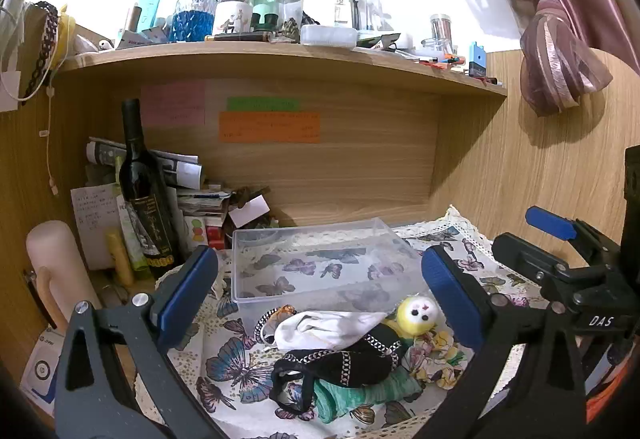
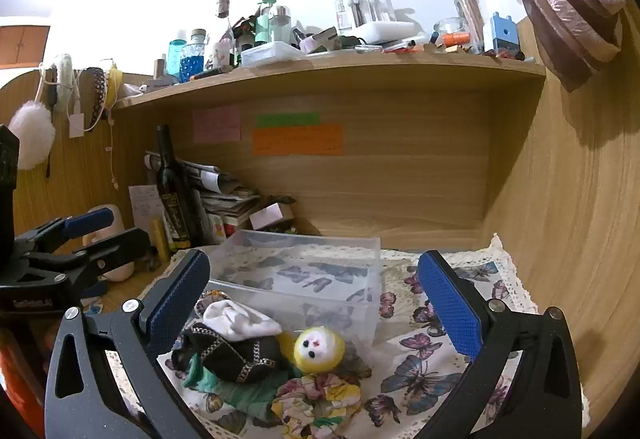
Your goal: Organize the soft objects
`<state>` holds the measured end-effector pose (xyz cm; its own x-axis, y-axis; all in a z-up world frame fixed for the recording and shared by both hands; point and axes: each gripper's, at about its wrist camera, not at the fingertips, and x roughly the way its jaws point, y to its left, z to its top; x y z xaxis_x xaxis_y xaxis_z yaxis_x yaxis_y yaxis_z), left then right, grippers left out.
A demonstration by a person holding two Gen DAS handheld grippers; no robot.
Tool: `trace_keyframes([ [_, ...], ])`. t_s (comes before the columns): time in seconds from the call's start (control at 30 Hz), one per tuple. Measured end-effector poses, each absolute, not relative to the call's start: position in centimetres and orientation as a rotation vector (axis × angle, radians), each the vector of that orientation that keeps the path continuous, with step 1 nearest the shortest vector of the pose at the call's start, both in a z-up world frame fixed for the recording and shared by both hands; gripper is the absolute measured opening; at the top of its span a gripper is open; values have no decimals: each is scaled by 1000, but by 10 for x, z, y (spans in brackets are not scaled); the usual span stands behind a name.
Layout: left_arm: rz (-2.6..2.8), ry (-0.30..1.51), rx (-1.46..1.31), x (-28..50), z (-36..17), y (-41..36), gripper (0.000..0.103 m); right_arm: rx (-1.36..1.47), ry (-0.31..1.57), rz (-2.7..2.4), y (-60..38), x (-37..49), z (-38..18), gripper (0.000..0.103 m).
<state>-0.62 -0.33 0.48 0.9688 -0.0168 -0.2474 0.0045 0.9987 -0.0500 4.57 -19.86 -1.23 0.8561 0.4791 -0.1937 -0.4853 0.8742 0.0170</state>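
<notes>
A pile of soft things lies on the butterfly cloth (image 1: pixel 236 367) in front of a clear plastic box (image 1: pixel 320 259): a white sock (image 1: pixel 320 329), a black patterned sock (image 1: pixel 344 359), a green cloth (image 1: pixel 360 391), a yellow plush toy (image 1: pixel 418 315) and a floral scrunchie (image 2: pixel 316 399). The pile also shows in the right wrist view, with the white sock (image 2: pixel 236 319), the black sock (image 2: pixel 236 353) and the toy (image 2: pixel 318 349) before the box (image 2: pixel 304 279). My left gripper (image 1: pixel 320 287) is open and empty above the pile. My right gripper (image 2: pixel 316 299) is open and empty above it.
A dark wine bottle (image 1: pixel 142 195), stacked papers (image 1: pixel 192 195) and a pale cylinder (image 1: pixel 56 267) crowd the desk's left. A cluttered shelf (image 1: pixel 280 55) hangs overhead. Wooden walls close in the back and right. The other gripper's body (image 1: pixel 560 267) sits to the right in the left wrist view.
</notes>
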Motion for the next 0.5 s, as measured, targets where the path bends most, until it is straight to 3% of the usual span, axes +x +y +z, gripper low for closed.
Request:
trace_keyframes([
  [0.5,-16,251,-49,-7,5,-6,103,-22,182,515,-201,40,-9,103],
])
